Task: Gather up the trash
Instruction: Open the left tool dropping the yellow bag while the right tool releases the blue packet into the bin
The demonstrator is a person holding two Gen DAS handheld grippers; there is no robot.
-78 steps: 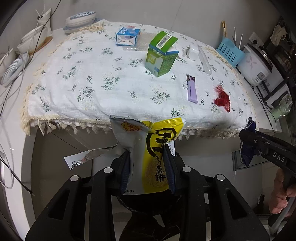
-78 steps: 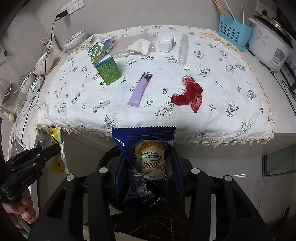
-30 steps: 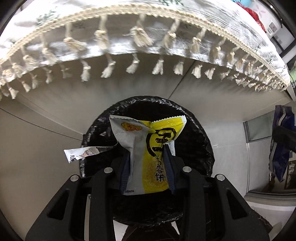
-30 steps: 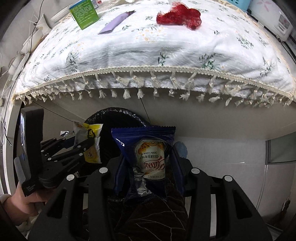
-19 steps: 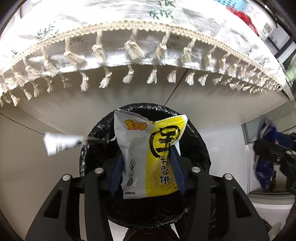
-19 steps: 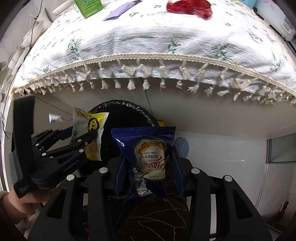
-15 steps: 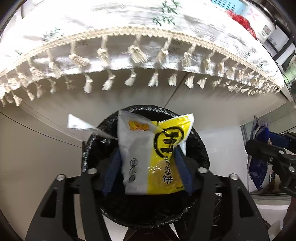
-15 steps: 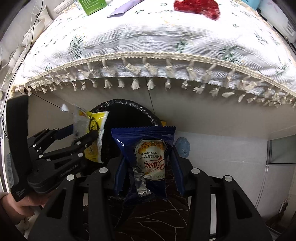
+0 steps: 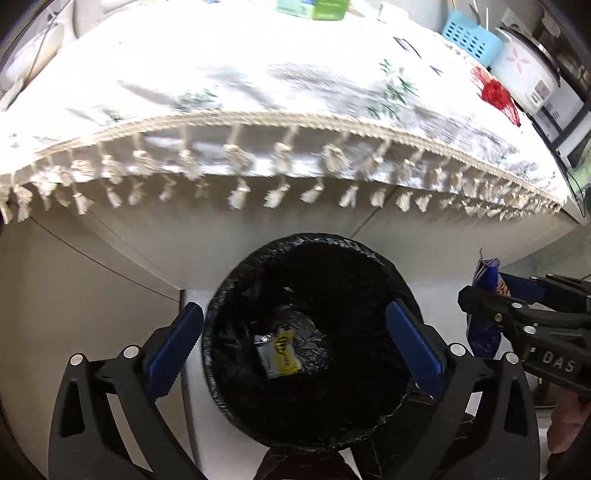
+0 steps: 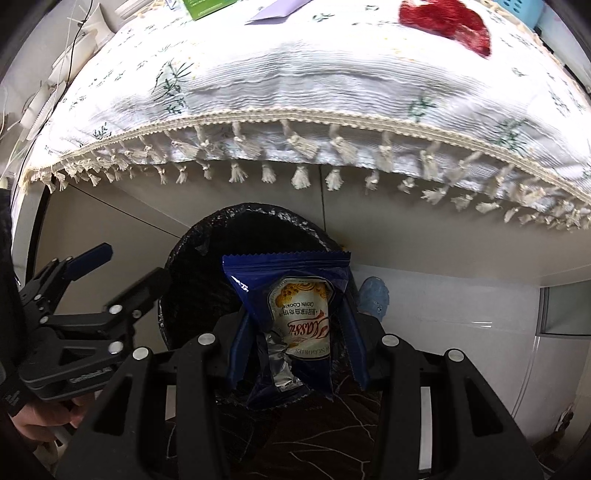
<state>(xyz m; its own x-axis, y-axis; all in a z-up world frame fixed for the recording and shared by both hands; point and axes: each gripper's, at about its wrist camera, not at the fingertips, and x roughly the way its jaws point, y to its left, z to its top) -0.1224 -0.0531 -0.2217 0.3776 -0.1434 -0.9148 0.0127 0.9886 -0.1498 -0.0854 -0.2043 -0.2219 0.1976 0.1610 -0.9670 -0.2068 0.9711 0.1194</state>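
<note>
Under fringed tablecloth [image 9: 295,92] — black bin [image 9: 221,295].

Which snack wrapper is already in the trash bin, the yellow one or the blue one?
The yellow wrapper: it lies at the bottom of the black-lined bin, under the left gripper, whose jaws have just opened. The blue wrapper is clamped in the right gripper.

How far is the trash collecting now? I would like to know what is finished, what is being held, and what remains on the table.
Done: the yellow snack wrapper lies at the bottom of the black bin; the left gripper has just been opening, nothing between its fingers. In hand: the right gripper holds the blue cookie wrapper over the bin. Left on the tablecloth: red net, purple wrapper, green carton.
</note>
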